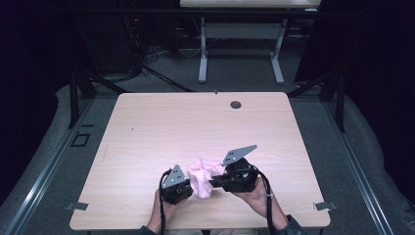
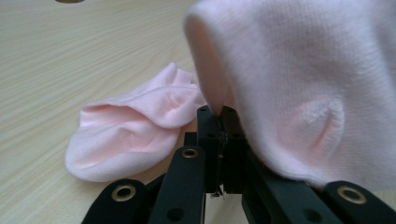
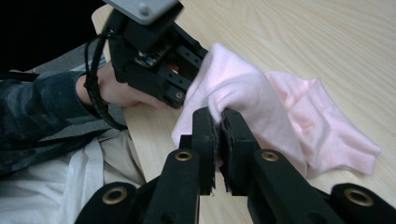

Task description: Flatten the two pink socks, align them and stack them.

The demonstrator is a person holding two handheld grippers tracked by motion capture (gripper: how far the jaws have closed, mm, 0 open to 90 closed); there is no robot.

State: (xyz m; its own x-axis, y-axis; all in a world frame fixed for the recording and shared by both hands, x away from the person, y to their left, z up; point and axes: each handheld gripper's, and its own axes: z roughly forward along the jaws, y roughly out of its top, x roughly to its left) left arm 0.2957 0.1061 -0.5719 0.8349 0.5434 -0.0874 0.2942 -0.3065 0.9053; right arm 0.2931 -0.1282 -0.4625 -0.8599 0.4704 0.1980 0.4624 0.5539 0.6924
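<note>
While both hands sit low in the frame at the table's [image 1: 147, 127] near edge, the left gripper [image 1: 188, 186] and right gripper [image 1: 215, 182] each pinch the pink sock [image 1: 201, 177] between them; dark floor and another desk [image 1: 240, 29] sit up top.

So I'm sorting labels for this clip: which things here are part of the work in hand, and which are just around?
In the job:
- held pink sock, pinched by both tools
- second pink sock, lying on the table beside it
- left tool, shut on the held sock
- right tool, shut on it too

Just around:
- table
- cable hole in its top
- far table
</note>
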